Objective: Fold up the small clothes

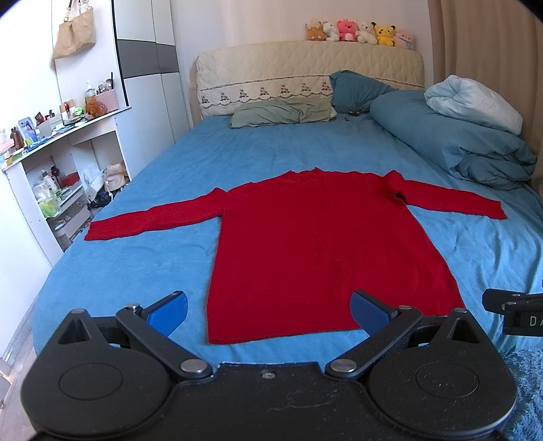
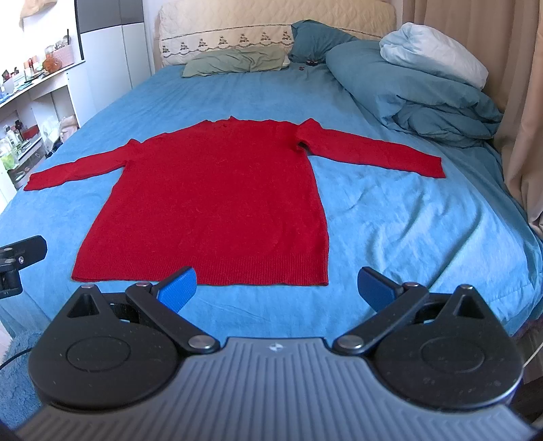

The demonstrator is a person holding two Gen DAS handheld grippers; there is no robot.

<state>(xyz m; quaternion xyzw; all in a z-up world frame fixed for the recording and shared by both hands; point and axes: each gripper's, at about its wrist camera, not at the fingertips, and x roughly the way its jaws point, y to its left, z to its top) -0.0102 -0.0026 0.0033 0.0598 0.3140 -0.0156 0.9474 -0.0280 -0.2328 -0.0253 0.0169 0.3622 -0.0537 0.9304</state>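
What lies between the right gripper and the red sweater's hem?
Only bare blue bedsheet, seen in the right wrist view, separates the open right gripper from the red sweater.

Blue bedsheet [image 1: 142, 237], green pillow [image 1: 281, 113], duvet [image 1: 451, 142], plushies [image 1: 359, 32] on headboard [image 1: 271, 64].

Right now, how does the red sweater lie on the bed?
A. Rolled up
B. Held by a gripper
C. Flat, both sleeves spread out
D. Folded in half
C: the red sweater lies flat on the bed, with one sleeve stretched out to each side.
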